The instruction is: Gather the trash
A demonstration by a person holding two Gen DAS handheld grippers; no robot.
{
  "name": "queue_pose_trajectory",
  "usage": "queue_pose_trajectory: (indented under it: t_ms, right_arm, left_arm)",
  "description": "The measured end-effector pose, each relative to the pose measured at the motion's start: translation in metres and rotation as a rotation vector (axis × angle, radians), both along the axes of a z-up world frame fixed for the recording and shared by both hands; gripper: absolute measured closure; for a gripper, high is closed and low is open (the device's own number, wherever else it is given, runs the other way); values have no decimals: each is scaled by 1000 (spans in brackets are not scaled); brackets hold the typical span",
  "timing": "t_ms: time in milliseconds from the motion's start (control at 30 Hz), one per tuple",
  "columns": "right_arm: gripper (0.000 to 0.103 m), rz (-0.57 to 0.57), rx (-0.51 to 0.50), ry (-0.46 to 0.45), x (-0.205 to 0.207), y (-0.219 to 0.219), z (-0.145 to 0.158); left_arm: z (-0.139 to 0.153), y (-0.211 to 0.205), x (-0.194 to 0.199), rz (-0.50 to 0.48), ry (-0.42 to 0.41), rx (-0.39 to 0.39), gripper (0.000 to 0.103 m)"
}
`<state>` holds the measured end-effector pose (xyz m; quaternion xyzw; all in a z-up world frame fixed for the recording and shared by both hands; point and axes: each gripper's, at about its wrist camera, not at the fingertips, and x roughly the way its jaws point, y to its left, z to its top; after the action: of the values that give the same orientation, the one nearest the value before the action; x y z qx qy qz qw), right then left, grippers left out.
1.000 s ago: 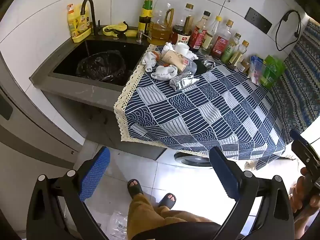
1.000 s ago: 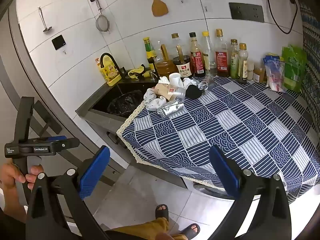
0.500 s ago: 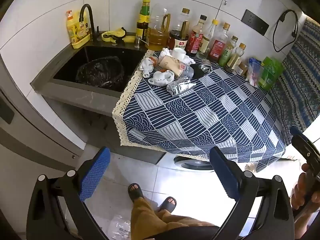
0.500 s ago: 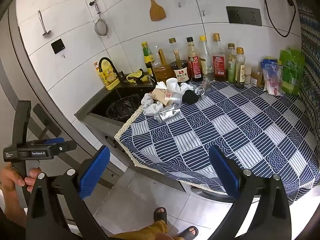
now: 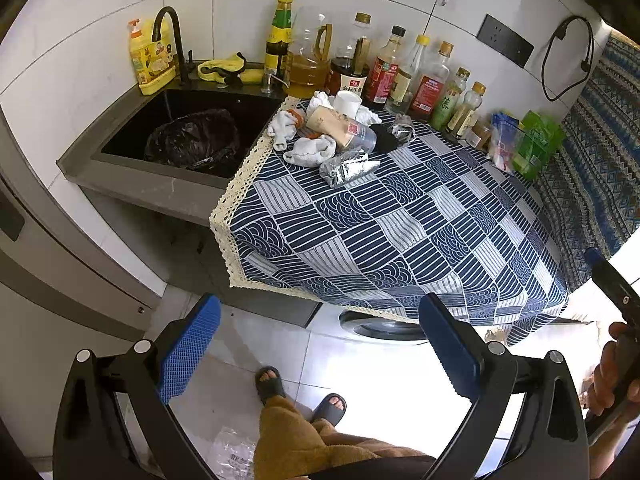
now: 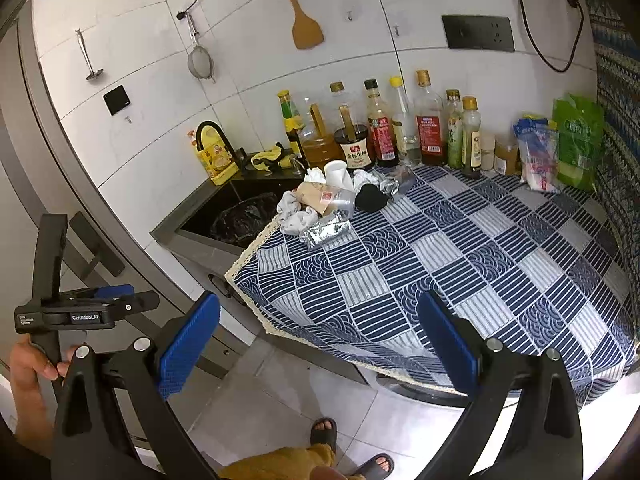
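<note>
Counted inventory, both views:

- Two-finger grippers with blue ribbed pads: two, the left gripper (image 5: 318,350) and the right gripper (image 6: 318,348), each with jaws spread wide and empty.
- Crumpled silver foil wrappers: two, a large one (image 5: 349,168) and a small one (image 5: 401,131).
- White paper cup (image 5: 347,103): one.
- Clear plastic cup with tan contents, lying on its side (image 5: 340,129): one.
- Black crumpled wad (image 6: 371,197): one.
- Black bin bag in the sink (image 5: 194,140): one.
- Yellow dish-soap bottle (image 5: 150,60): one.
- Wooden spatula on the wall (image 6: 306,24): one.
- Wire strainer on the wall (image 6: 201,62): one.
- White crumpled tissues: several; exact number cannot be determined.
</note>
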<state>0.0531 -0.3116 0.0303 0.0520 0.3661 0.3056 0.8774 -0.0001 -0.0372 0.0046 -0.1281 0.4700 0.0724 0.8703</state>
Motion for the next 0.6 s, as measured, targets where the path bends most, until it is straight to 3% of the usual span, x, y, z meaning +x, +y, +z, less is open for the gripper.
queue_pose_trajectory:
  t_ms: [600]
  right_arm:
    - [5,48,9,-21,7,11,3]
  left_arm:
    - [6,3,1,20,-24,14,7]
